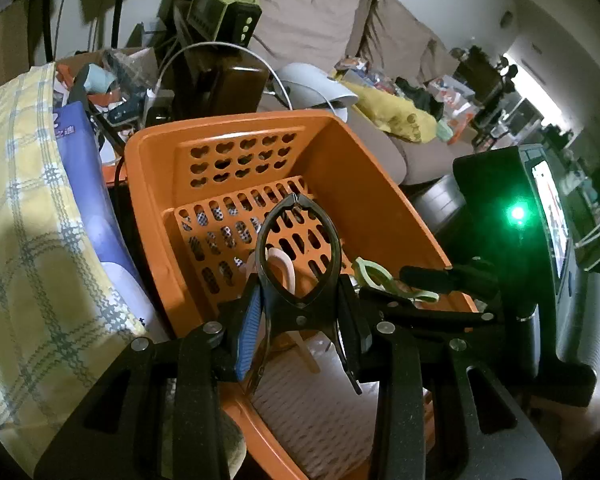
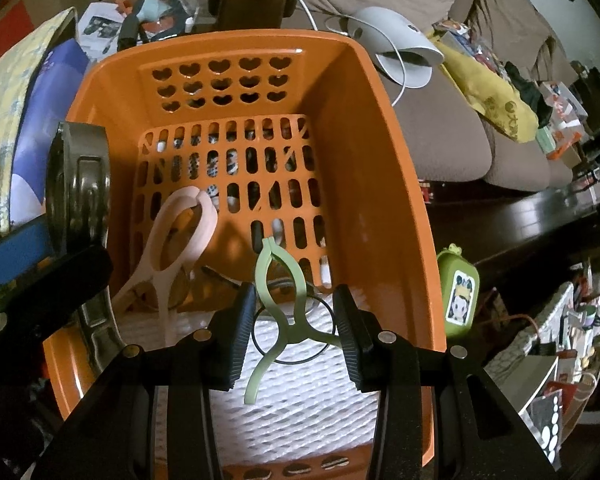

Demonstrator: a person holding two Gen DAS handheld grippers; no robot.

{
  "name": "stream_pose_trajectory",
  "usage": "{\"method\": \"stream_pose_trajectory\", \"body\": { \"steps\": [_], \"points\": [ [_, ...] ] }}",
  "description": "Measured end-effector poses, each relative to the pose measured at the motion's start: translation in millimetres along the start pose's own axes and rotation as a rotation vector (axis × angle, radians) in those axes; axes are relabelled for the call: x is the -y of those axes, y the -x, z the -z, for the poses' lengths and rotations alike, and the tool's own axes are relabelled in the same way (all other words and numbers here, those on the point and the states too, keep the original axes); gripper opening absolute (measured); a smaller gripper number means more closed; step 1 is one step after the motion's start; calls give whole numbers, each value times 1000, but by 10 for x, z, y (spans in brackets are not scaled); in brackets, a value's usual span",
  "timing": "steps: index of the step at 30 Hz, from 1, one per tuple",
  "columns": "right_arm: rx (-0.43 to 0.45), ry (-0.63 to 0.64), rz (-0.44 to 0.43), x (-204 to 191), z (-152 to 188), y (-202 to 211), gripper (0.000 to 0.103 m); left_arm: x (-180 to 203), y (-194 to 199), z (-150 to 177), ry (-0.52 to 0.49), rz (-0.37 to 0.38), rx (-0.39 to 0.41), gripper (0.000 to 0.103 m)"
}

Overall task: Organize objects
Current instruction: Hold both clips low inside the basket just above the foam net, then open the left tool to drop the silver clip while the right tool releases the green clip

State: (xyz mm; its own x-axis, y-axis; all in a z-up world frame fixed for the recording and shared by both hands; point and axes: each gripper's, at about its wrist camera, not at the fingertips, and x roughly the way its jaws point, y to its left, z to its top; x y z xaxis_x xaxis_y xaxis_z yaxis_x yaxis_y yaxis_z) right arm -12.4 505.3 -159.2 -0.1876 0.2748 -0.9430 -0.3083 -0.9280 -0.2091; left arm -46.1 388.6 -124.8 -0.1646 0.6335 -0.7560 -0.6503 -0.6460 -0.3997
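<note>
An orange basket (image 1: 148,168) (image 2: 404,184) with heart-shaped holes fills both views. My left gripper (image 1: 300,336) is shut on a black clip (image 1: 300,240) and holds it over the basket's near end. In the basket lie a pink clip (image 2: 180,240) (image 1: 286,268), a green clip (image 2: 280,292) (image 1: 374,278) and white padding (image 2: 300,392). My right gripper (image 2: 290,332) is open over the green clip, its pads on either side of the clip's handles, not touching. A black ring (image 2: 296,332) lies under the green clip. The right gripper also shows in the left wrist view (image 1: 440,280).
A yellow plaid cloth (image 1: 28,220) and a blue bag (image 1: 84,152) lie left of the basket. A white device (image 2: 400,48) and a brown sofa (image 2: 452,132) with clutter are on the right. A small green case (image 2: 458,296) hangs by the basket's right wall.
</note>
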Motion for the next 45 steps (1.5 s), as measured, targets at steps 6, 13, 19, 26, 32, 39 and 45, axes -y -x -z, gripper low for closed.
{"method": "stream_pose_trajectory", "body": {
  "steps": [6,13,19,26,32,39,45],
  "points": [
    [-15,11,2,-21,13,-26,40,-25,-42,12,14,1,-15,33],
    [-14,16,4,-15,9,-17,40,-56,-64,17,28,5,-23,33],
    [-27,30,6,-50,22,-48,40,-85,-77,21,45,15,-25,33],
    [-38,33,14,-70,22,-96,40,-113,-76,6,68,19,-18,33],
    [-52,36,-22,-90,20,-134,40,-84,-81,16,56,-9,-5,34],
    [-76,29,-49,-73,28,-176,40,-27,-88,60,37,-41,14,33],
    [-75,26,-57,-57,30,-169,40,-26,-83,59,34,-48,18,34]
  ]
}}
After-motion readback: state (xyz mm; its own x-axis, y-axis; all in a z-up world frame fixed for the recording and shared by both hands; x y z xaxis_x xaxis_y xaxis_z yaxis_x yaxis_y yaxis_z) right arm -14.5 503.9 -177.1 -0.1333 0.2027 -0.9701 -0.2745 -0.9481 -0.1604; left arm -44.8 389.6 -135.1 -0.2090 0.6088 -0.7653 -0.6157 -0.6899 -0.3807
